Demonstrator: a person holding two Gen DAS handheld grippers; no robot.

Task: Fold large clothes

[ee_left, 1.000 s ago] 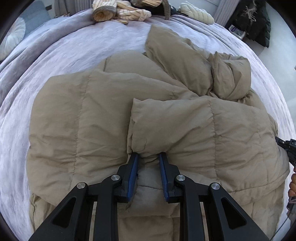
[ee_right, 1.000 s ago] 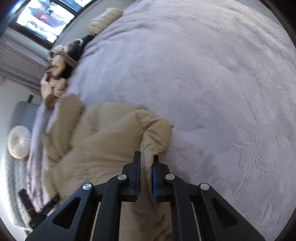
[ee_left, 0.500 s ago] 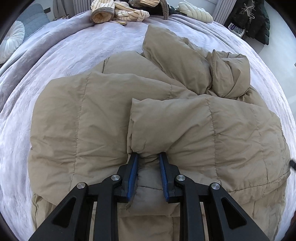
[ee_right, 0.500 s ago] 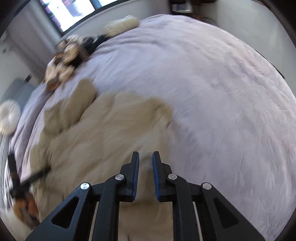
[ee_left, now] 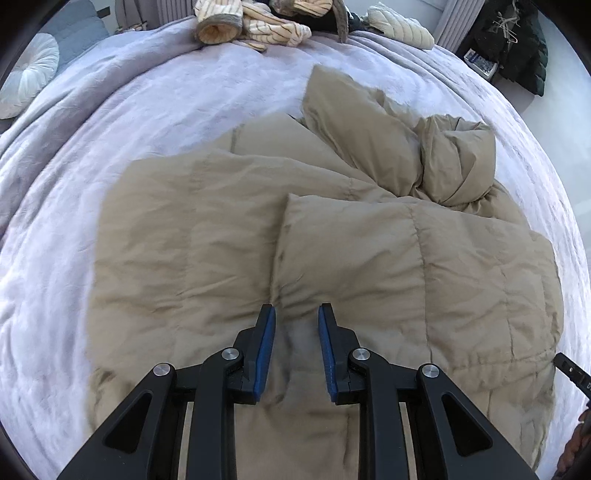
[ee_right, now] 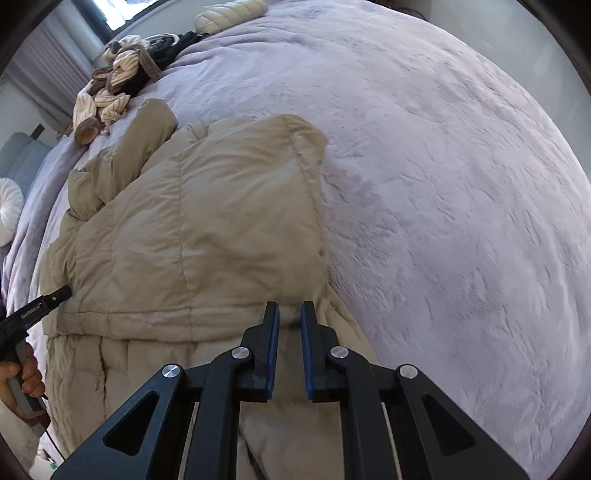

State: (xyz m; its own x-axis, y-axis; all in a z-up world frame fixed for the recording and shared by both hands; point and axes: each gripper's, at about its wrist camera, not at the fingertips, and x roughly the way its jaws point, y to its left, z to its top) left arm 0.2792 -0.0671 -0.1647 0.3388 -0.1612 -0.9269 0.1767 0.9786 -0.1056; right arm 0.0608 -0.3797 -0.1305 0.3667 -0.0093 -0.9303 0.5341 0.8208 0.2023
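- My left gripper (ee_left: 296, 314) hangs just over the tan quilted puffer jacket (ee_left: 207, 251); its blue-padded fingers (ee_left: 266, 332) stand apart with only fabric showing beneath the gap, nothing pinched between them.
- My right gripper (ee_right: 289, 314) sits low over the jacket's (ee_right: 207, 229) near right edge; its jaws are parted by a narrow gap and I see no cloth caught in them.
- The jacket lies spread on the lavender plush bedspread (ee_left: 155, 110), filling the near middle of the left wrist view; one panel (ee_left: 406, 266) is folded over on the right half, its edge running just ahead of my left fingertips.
- A sleeve (ee_left: 354, 129) points away toward the far side, and beside it on the right a bunched lump of the same fabric (ee_left: 458, 155); whether that lump is a hood or a cuff I cannot tell.
- In the right wrist view the folded panel (ee_right: 236, 206) lies flat with its hem nearest me; the bedspread (ee_right: 461, 184) stretches bare to the right of it.
- My left hand (ee_right: 22, 373) shows at the left edge of that view, gripping its handle.
- At the far end of the bed rests a heap of striped cream knitwear (ee_left: 255, 26), with a cream quilted cushion (ee_left: 399, 24) to its right.
- A round white pleated cushion (ee_left: 27, 74) sits at the far left; dark coats (ee_left: 517, 44) hang at the far right.
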